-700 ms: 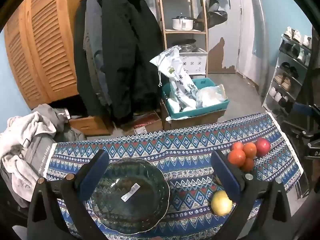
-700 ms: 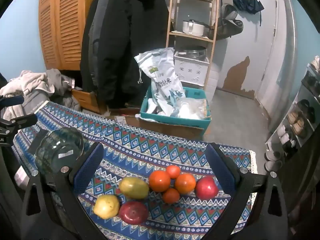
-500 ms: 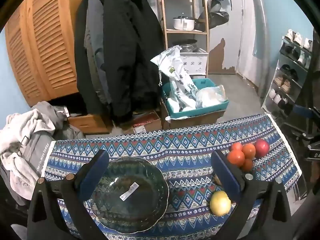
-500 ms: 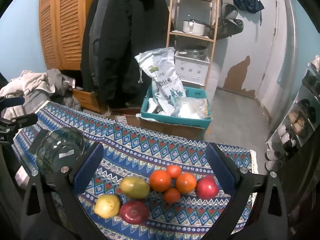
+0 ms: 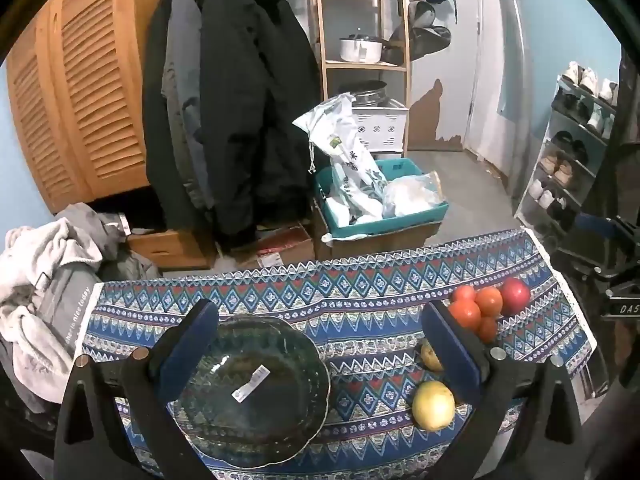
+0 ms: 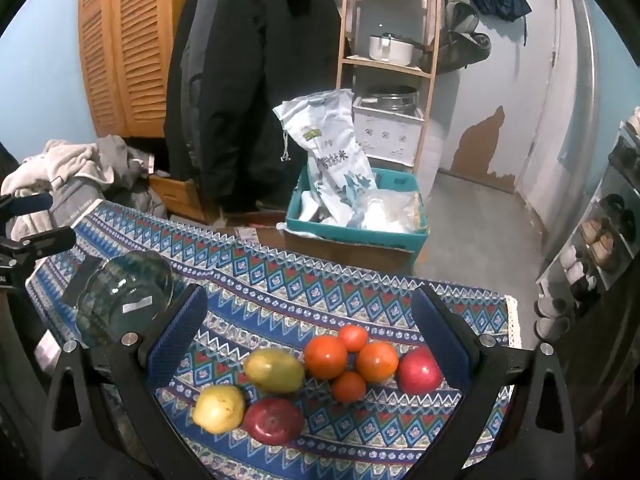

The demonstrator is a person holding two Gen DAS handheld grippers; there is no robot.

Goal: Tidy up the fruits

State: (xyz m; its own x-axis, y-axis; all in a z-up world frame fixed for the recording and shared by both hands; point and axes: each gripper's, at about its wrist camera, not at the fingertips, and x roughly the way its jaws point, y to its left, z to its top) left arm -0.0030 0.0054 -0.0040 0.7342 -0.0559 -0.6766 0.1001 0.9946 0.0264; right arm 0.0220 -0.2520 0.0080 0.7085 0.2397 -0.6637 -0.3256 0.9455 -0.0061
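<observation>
A dark glass bowl with a white sticker sits empty on the patterned tablecloth, under my open, empty left gripper. To its right lie a yellow fruit, oranges and a red apple. In the right wrist view my right gripper is open and empty above the fruit: a yellow-green mango, a yellow fruit, a red apple, several oranges and a second red apple. The bowl shows at the left.
Beyond the table's far edge stand a teal crate with bags, hanging dark coats, a wooden shelf and a shoe rack. A heap of clothes lies left of the table.
The left wrist view has shifted slightly; the scene sits a little lower and left in frame. The right gripper has barely moved. Both grippers stay open.
</observation>
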